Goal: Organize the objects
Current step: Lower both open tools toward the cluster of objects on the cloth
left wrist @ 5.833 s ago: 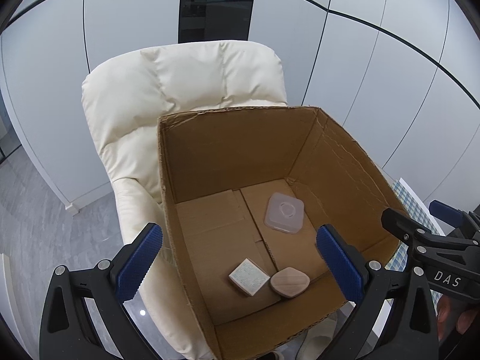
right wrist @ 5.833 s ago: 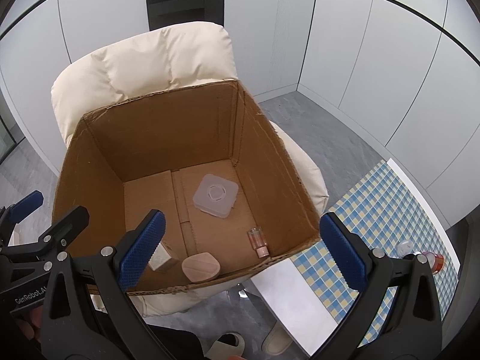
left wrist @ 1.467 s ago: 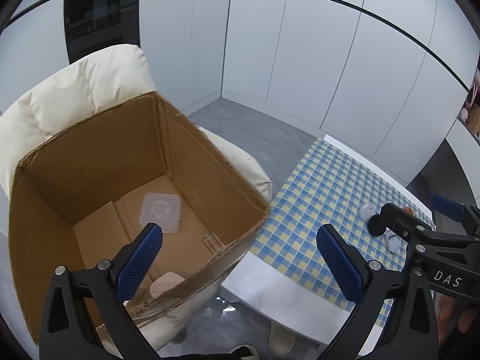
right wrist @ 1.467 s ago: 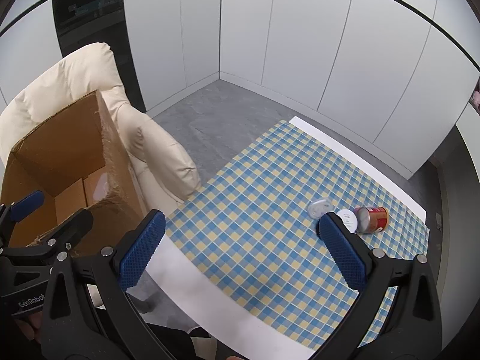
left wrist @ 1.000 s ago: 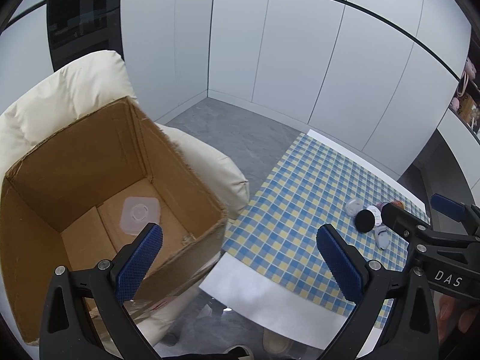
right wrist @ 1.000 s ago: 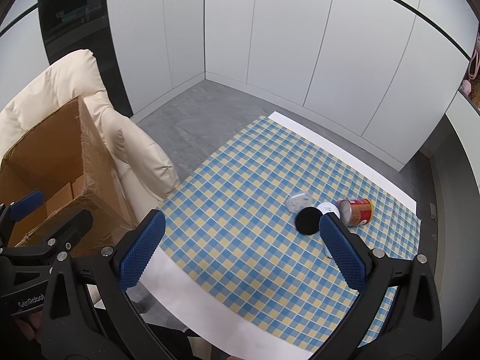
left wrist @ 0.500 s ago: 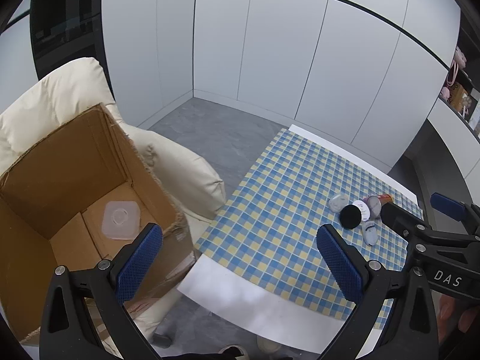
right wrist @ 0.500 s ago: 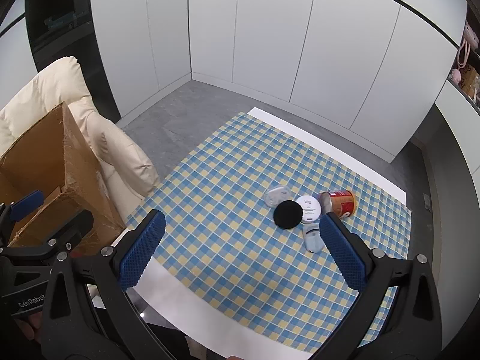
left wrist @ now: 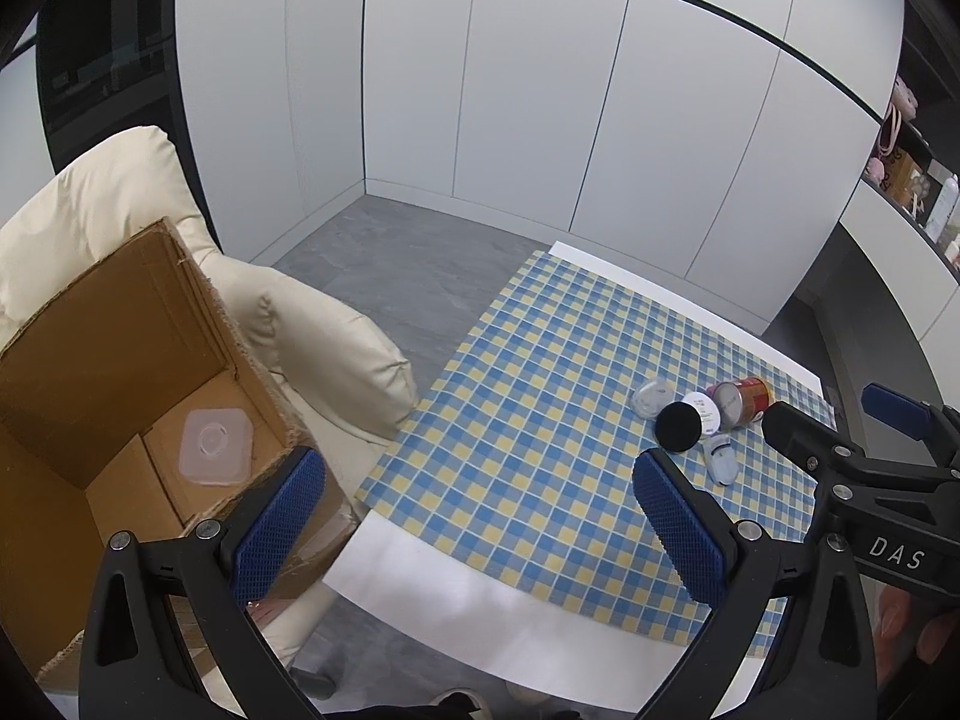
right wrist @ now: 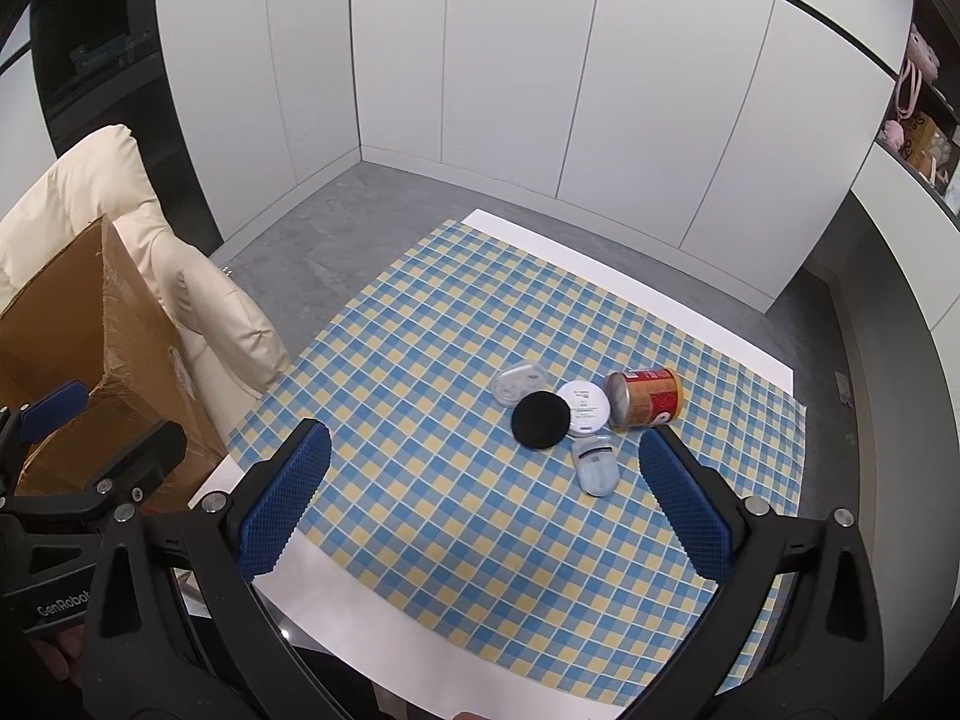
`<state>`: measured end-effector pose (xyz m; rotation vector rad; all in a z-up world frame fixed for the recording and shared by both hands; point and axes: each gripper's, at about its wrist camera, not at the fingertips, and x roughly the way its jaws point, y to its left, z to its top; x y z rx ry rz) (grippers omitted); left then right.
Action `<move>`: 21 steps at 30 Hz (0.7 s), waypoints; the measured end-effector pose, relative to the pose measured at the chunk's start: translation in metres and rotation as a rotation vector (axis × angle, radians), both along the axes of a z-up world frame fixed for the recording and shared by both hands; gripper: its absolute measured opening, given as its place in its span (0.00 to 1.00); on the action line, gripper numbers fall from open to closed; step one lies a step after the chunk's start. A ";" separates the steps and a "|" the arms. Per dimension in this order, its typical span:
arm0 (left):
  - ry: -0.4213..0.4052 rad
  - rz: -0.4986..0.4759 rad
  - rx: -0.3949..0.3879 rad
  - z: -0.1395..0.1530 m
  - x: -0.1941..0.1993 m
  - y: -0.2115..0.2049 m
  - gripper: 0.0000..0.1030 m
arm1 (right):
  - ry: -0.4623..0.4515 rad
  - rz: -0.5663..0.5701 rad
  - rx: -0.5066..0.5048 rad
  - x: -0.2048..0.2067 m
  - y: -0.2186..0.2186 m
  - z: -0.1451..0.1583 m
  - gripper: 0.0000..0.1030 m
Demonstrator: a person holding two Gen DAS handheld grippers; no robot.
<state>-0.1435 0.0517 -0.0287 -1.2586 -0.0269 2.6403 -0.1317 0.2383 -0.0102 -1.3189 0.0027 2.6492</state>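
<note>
Both views swung from cardboard box (left wrist: 120, 360) to checkered table (right wrist: 450, 360), items now visible

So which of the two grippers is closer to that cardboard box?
Left. The left gripper hangs beside the cardboard box; the right gripper is over the checked tablecloth.

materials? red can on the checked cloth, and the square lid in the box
Red can: likely metal, glossy printed label with a dull silvery end; it lies on its side. Square lid: looks like frosted translucent plastic, with the cardboard box showing through faintly, and moulded rounded corners.
</note>
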 end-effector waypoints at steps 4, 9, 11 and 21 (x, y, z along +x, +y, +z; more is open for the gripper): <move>-0.001 -0.009 0.001 -0.001 -0.001 0.006 0.99 | -0.003 -0.011 0.001 0.002 0.006 -0.001 1.00; 0.000 -0.023 0.001 -0.001 -0.001 0.014 0.99 | -0.007 -0.021 0.003 0.004 0.012 -0.001 1.00; -0.001 -0.028 0.001 -0.001 -0.001 0.017 0.99 | -0.008 -0.026 0.003 0.005 0.014 -0.001 1.00; -0.003 -0.051 -0.002 -0.002 0.000 0.031 0.99 | -0.012 -0.050 0.008 0.010 0.026 -0.002 1.00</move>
